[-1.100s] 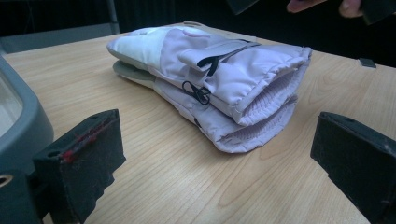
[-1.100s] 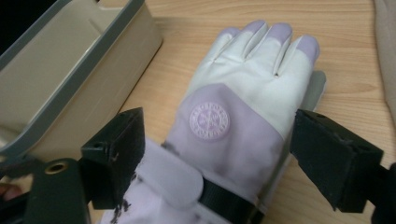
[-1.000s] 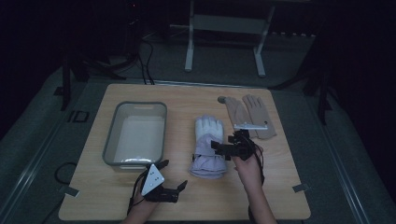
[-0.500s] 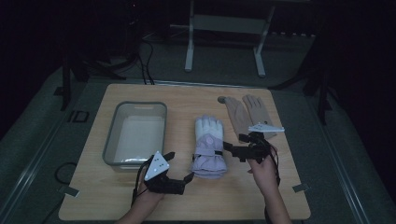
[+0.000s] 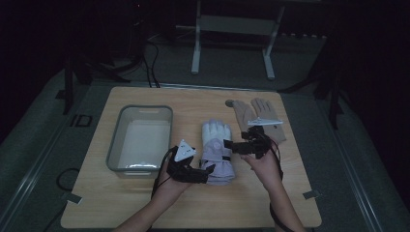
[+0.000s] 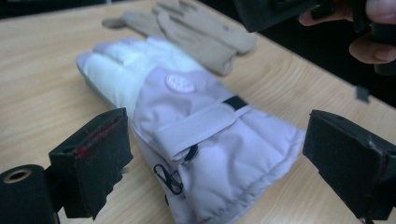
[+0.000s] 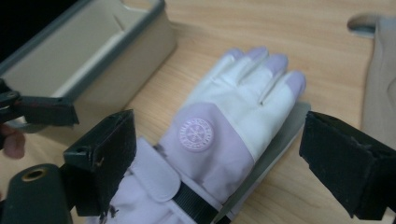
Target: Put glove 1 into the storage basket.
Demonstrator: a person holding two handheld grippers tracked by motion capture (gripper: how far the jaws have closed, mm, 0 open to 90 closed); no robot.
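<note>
Two gloves lie on the pale wooden table (image 5: 290, 193), and one tray. The padded lilac-and-white winter glove (image 5: 217, 152) sits near the middle of the tabletop, back side up, with a round embossed badge and a strap across the wrist. Its long axis runs near to far: the white fingers point to the far edge, the lilac cuff to the near edge where the person sits. To its right and a little farther back lies the flat tan leather glove (image 5: 258, 116), fingers also pointing away, its long axis roughly parallel; the two gloves are close, and whether they touch cannot be told. To the left of the lilac glove stands the single rectangular grey-rimmed plastic tray (image 5: 140, 140), empty, long side running near to far.

There are two grippers — one in each hand. The left gripper (image 5: 197, 175) is low at the glove's cuff, coming from the near left; in the left gripper view its jaws stand wide apart, one on each side of the cuff, gripping nothing. The right gripper (image 5: 238, 146) is over the right side of the glove near the strap — its jaws are likewise spread wide in the right gripper view, the glove's badge and fingers between them, nothing held.
</note>
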